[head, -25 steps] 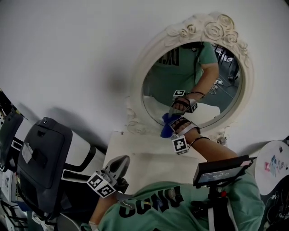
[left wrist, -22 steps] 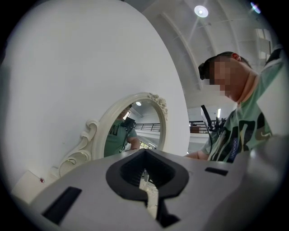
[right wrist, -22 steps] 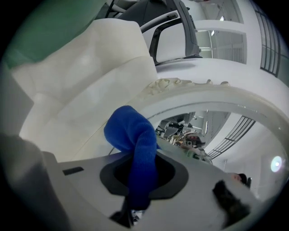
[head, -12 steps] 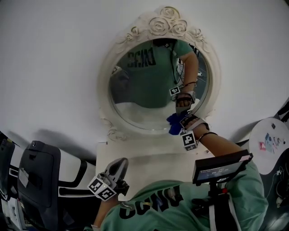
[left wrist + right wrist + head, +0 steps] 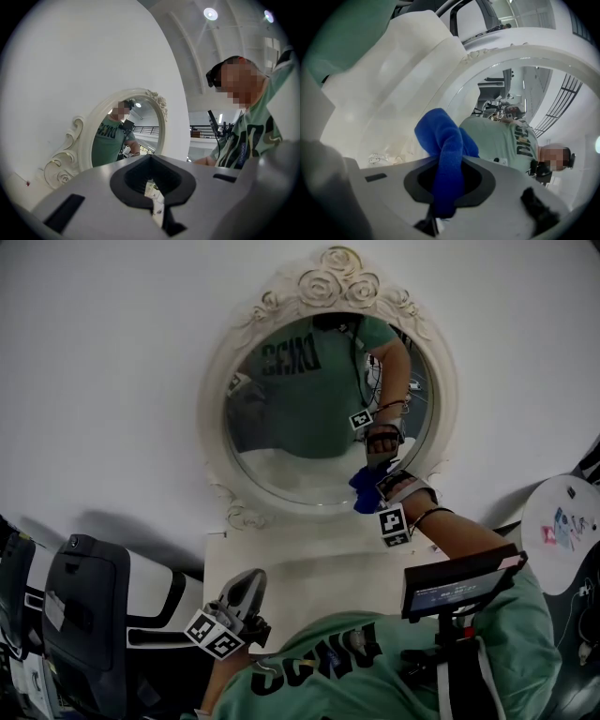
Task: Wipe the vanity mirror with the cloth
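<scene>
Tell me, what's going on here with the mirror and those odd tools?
A person is cleaning a vanity mirror, holding a gripper in each hand. The right gripper is clamped on a blue cloth and holds it at the lower right of the glass, close to the ornate white frame. The left gripper is shut, with nothing in it, and sits low near the person's body, away from the mirror.

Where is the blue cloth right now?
In the head view, the blue cloth is pinched in the right gripper, right of centre. It sits against the lower right edge of the round vanity mirror.
</scene>
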Available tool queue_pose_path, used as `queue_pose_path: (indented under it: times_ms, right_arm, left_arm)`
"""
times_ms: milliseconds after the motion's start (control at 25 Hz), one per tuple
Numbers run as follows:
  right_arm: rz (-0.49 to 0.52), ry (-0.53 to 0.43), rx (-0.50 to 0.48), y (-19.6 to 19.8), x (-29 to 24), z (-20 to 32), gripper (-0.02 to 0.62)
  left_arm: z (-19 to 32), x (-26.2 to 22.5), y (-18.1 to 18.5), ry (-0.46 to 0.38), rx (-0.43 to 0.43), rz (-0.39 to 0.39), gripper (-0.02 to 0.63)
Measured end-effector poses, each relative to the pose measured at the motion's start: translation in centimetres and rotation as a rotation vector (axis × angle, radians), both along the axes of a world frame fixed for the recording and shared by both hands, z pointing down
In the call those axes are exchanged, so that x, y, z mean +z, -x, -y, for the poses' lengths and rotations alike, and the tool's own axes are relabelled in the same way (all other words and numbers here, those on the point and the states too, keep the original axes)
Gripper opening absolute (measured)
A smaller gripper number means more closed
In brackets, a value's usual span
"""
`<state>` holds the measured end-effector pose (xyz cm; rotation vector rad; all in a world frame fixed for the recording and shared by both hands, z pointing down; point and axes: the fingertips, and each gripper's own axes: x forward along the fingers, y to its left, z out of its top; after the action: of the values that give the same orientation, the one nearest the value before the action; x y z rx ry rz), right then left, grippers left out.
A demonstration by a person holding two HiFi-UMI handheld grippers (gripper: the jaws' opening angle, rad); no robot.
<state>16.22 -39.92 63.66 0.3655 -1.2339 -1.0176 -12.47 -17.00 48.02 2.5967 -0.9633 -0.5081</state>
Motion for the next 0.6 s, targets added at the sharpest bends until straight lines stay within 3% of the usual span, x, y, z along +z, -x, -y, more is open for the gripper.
queue_pose_path:
  times_ms: [360,600]
  right_arm:
    - [0.125,0.040,-0.266,15.3,1.5,-1.5,0.049]
    - [0.119,0.068,-0.330,21.7,4.1,-0.7,0.049]
  left_arm:
    - [-0.8,0.9,4.2,0.011,-0.074,-0.013,0.000]
    - [-1.4,1.6,8.0,0.030,-0.152,-0.016,0.000]
